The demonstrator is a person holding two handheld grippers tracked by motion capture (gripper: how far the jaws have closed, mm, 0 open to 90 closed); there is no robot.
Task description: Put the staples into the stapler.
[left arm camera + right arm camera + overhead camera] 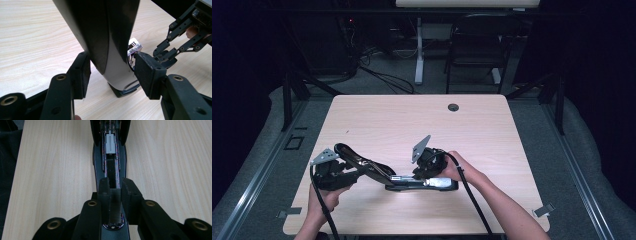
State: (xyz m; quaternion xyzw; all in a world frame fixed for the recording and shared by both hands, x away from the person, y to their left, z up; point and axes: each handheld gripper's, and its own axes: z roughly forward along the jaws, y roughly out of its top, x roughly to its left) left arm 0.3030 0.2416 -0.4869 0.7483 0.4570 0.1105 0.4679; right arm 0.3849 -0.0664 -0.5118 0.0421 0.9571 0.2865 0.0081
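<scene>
Black and silver is the colour scheme of the long desktop stapler [419,183] lying near the front edge of the pale wood-grain desk [377,115], with its hinged top arm [362,162] swung up and back toward the left. The left hand-held gripper [354,174] has that raised arm between its pads [81,72], and in the left gripper view they look snug against its sides, so it reads as clenched on the arm and holding it open. The right hand-held gripper [115,195] is pinching a grey strip of staples [115,206] right over the open magazine channel [111,167] in the stapler base, with the silver pusher [110,143] sitting farther up the track.

Looks like a reload in progress. To do it well, the strip probably wants to stay parallel to the channel and go in flat, not nose-first, or it'll likely snag on the rails. The left side should just keep the arm fully back so nothing snaps down. Letting go only once the strip sits inside the rails seems like the safe call.
</scene>
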